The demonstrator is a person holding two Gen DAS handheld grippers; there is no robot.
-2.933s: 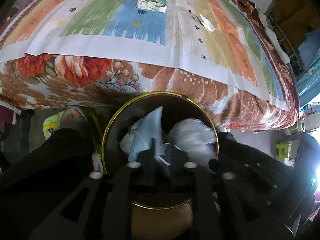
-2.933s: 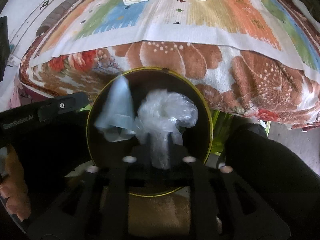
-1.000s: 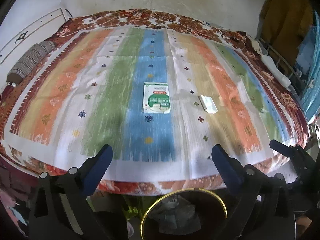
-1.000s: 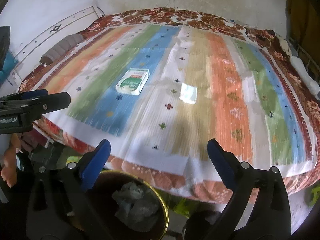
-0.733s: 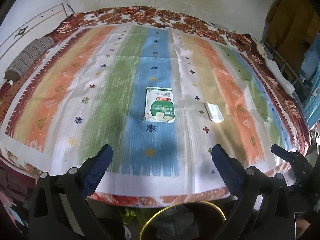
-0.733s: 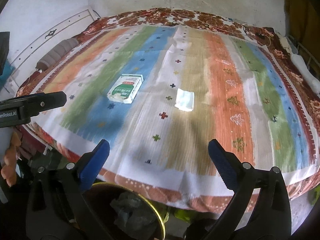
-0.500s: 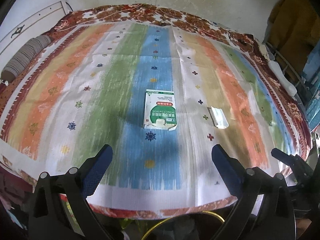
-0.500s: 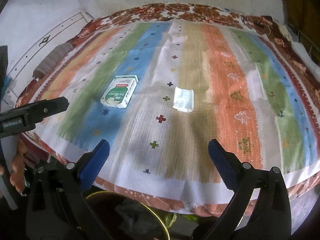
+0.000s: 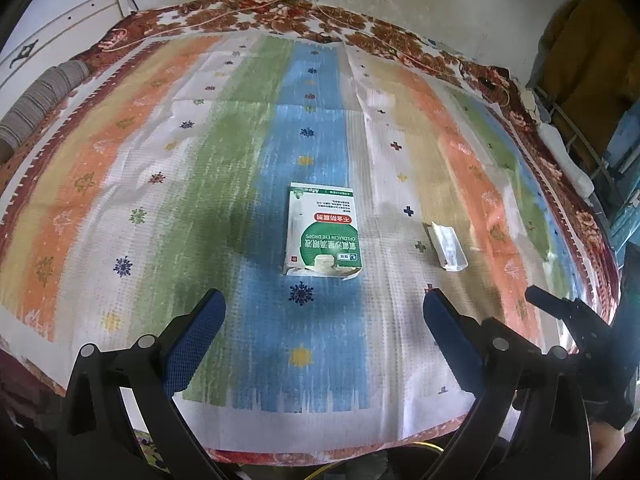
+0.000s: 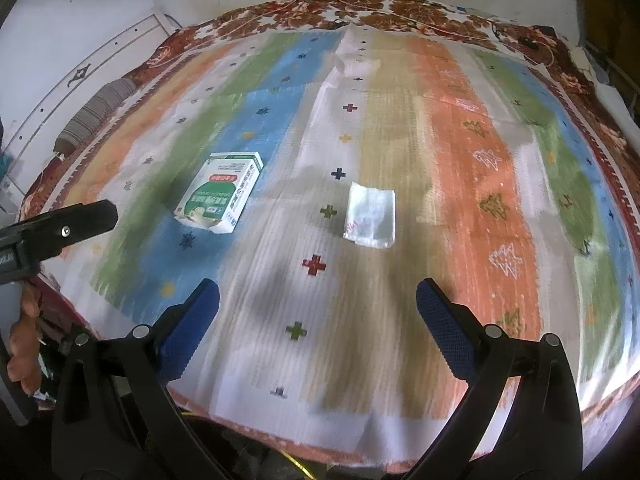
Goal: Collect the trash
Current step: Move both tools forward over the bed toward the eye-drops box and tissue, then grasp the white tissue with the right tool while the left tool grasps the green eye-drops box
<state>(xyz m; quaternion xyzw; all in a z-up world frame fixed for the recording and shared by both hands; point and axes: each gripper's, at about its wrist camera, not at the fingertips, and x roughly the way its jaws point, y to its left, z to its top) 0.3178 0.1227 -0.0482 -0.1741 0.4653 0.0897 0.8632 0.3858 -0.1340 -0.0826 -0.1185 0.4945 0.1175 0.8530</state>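
A green-and-white eye-drops box (image 9: 323, 231) (image 10: 220, 190) lies flat on the blue stripe of the bed cloth. To its right rests a small clear plastic wrapper (image 9: 447, 246) (image 10: 371, 214) on the tan stripe. My left gripper (image 9: 320, 312) is open over the near part of the bed, with the box just ahead between its blue pads. My right gripper (image 10: 316, 300) is open too, short of the wrapper. Each view catches the other gripper at its edge: the right one (image 9: 568, 312) and the left one (image 10: 56, 224).
The striped cloth (image 9: 200, 184) covers a floral blanket (image 10: 400, 8) on a bed against a white wall. A striped bolster (image 9: 36, 100) lies at the left edge. A thin gold bin rim (image 9: 424, 446) peeks below the bed's near edge. A hand (image 10: 22, 336) shows low left.
Both grippers let go of trash in the gold-rimmed bin, opened, then rose and moved forward over the bed. The box and the wrapper now look closer and the bin has nearly dropped out of view.
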